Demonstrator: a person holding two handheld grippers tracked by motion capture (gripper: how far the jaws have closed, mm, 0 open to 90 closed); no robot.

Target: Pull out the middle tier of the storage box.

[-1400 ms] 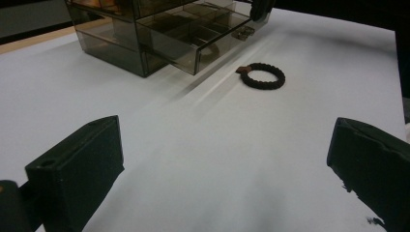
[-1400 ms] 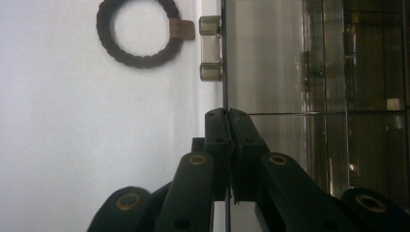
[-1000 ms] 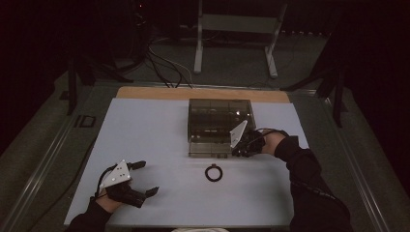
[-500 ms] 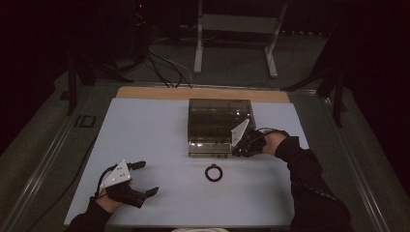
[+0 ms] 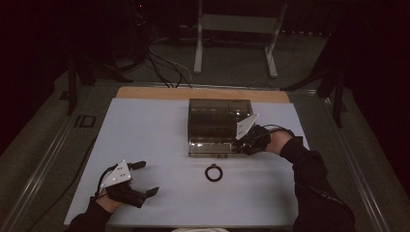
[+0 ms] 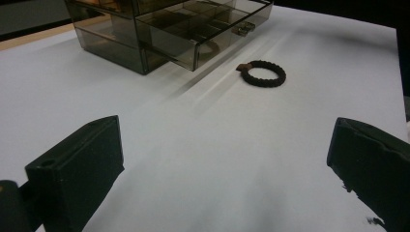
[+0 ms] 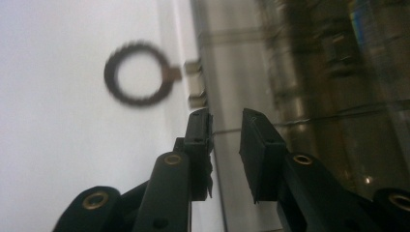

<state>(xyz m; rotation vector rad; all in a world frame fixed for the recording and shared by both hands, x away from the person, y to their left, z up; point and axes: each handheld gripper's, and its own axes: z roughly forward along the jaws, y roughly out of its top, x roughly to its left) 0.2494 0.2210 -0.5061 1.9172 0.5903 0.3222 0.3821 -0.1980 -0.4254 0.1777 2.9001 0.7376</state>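
The right tool (image 5: 240, 145), jaws just parted narrowly and holding nothing, sits at the drawer (image 5: 211, 147) front; the bracelet (image 5: 213, 172) lies nearer it than the wide-open left tool (image 5: 145, 178).

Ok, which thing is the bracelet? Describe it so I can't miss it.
Find the smoky clear drawer box mid-table on the white mat. Just in front of its pulled-out bottom drawer lies a small black braided ring, the one loose item there, with a small brown tag.

High view is looking down from above the table; both gripper views are sitting low, close to the smoky drawer box (image 5: 220, 126), sharing its drawer front and the black ring (image 6: 264, 73).
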